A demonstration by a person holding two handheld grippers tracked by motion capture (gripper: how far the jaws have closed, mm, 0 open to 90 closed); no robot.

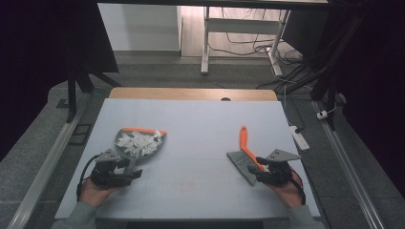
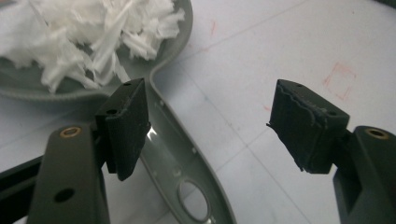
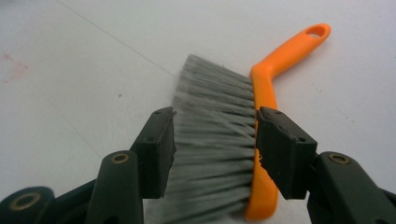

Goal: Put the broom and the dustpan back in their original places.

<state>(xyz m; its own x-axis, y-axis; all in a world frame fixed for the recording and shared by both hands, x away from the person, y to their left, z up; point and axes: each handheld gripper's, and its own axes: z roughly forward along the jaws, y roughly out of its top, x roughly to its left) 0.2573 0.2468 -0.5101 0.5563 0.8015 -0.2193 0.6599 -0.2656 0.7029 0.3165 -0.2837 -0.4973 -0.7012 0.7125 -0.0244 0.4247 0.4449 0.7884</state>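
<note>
Orange-backed brush (image 3: 261, 140) lies flat at four o'clock on the bench (image 1: 191, 119), straddled by the released right gripper (image 1: 260, 168), which should clamp spine and bristles squarely. At eight o'clock, the released left gripper (image 1: 128, 167) straddles the handle of the shred-filled dustpan (image 1: 138, 143), ungrasped.

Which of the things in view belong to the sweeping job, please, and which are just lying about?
In the job:
- dustpan
- white shreds in it
- orange brush
- left gripper
- right gripper

Lying about:
- power strip beside the table
- cables on the floor
</note>
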